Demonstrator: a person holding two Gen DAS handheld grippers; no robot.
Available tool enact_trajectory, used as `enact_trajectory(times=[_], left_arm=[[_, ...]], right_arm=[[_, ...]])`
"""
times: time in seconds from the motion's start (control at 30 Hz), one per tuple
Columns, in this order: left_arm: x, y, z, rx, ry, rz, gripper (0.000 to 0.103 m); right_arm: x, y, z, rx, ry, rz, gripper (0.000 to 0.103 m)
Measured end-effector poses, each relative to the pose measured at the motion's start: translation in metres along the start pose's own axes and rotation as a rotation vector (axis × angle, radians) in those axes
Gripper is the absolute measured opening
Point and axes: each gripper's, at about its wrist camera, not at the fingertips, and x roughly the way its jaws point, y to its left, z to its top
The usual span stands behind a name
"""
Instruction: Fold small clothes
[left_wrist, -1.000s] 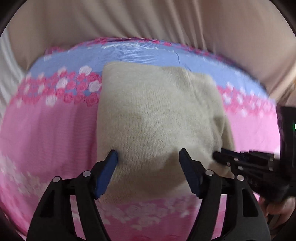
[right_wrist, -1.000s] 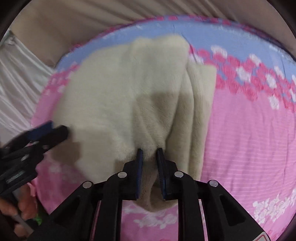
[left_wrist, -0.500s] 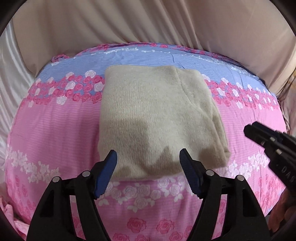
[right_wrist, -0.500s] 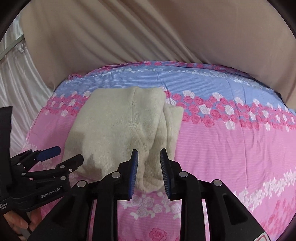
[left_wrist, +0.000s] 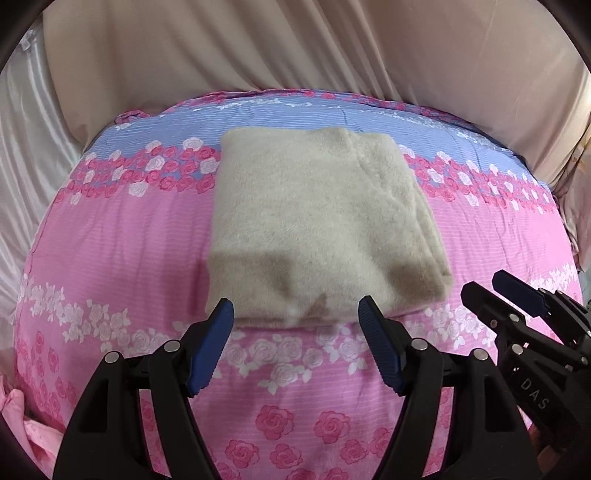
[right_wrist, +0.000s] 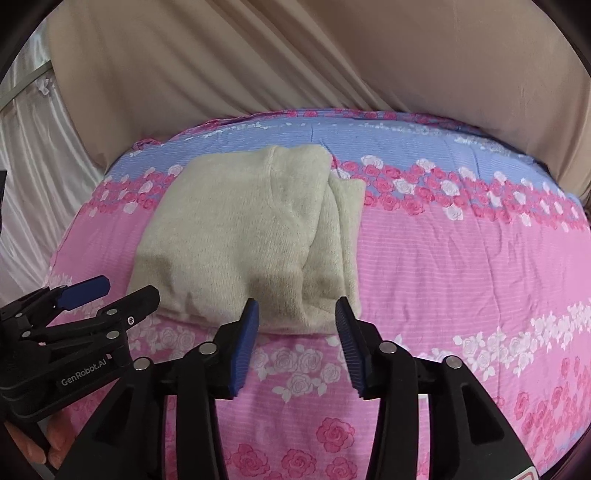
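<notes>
We find the left claw (left_wrist: 296, 314) spread wide, gripping nothing, its blue pads (left_wrist: 210, 350) just short of the near edge of the folded sweater (left_wrist: 317, 229). The right claw (right_wrist: 297, 314) is also parted, somewhat less widely, and holds nothing; whether its tips graze the knit we cannot tell from this angle. The beige sweater lies folded in a thick rectangle on the bed (left_wrist: 110, 258), across the pink and blue rose-print sheet, with layered edges showing on its right side. A curtain (right_wrist: 258, 55) hangs behind.
</notes>
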Motion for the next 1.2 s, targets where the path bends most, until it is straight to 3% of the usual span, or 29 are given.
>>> enact_trajectory(times=[0.13, 0.2, 0.27, 0.3, 0.33, 0.37, 0.43, 0.47, 0.57, 0.63, 0.73, 0.8, 0.87, 1.03, 1.1, 1.2], left_arm=[[0.012, 0.021, -0.006, -0.068, 0.028, -0.034, 0.071], [0.029, 0.047, -0.008, -0.193, 0.074, -0.141, 0.069], [0.045, 0.069, -0.010, -0.298, 0.112, -0.231, 0.056], [0.055, 0.078, -0.010, -0.327, 0.131, -0.238, 0.047], [0.063, 0.082, -0.011, -0.331, 0.150, -0.231, 0.032], [0.072, 0.086, -0.012, -0.331, 0.183, -0.219, 0.027], [0.086, 0.089, -0.014, -0.326, 0.241, -0.219, 0.019], [0.086, 0.088, -0.014, -0.320, 0.248, -0.215, 0.017], [0.067, 0.082, -0.007, -0.301, 0.194, -0.238, 0.014], [0.053, 0.075, -0.003, -0.269, 0.164, -0.223, 0.016], [0.050, 0.063, -0.004, -0.228, 0.169, -0.191, 0.019], [0.050, 0.052, -0.005, -0.207, 0.176, -0.183, 0.020], [0.046, 0.047, -0.006, -0.196, 0.173, -0.183, 0.022], [0.026, 0.040, -0.004, -0.160, 0.094, -0.129, 0.060], [0.017, 0.037, 0.000, -0.144, 0.038, -0.096, 0.075], [0.004, 0.031, 0.006, -0.117, -0.045, -0.041, 0.088]], right_arm=[[0.021, -0.010, 0.001, 0.015, 0.071, 0.009, 0.057], [0.030, -0.016, 0.006, 0.039, 0.093, 0.036, 0.057], [0.038, -0.019, 0.012, 0.058, 0.116, 0.070, 0.059], [0.048, -0.019, 0.017, 0.058, 0.150, 0.084, 0.065], [0.056, -0.018, 0.019, 0.056, 0.171, 0.088, 0.066], [0.066, -0.017, 0.019, 0.052, 0.193, 0.090, 0.064], [0.084, -0.011, 0.020, 0.014, 0.262, 0.120, 0.014], [0.081, -0.006, 0.022, 0.008, 0.259, 0.127, 0.008], [0.030, 0.007, 0.035, -0.054, 0.111, 0.110, 0.008], [0.025, 0.002, 0.033, -0.064, 0.083, 0.092, 0.008], [0.089, -0.014, 0.009, -0.060, 0.255, 0.046, 0.009], [0.092, -0.011, 0.003, -0.051, 0.250, 0.044, 0.009], [0.075, 0.003, 0.008, -0.071, 0.207, 0.012, 0.015], [0.033, 0.034, 0.019, -0.141, 0.089, -0.053, 0.023], [0.026, 0.037, 0.022, -0.150, 0.069, -0.078, 0.037], [0.022, 0.033, 0.027, -0.132, 0.056, -0.090, 0.038]])
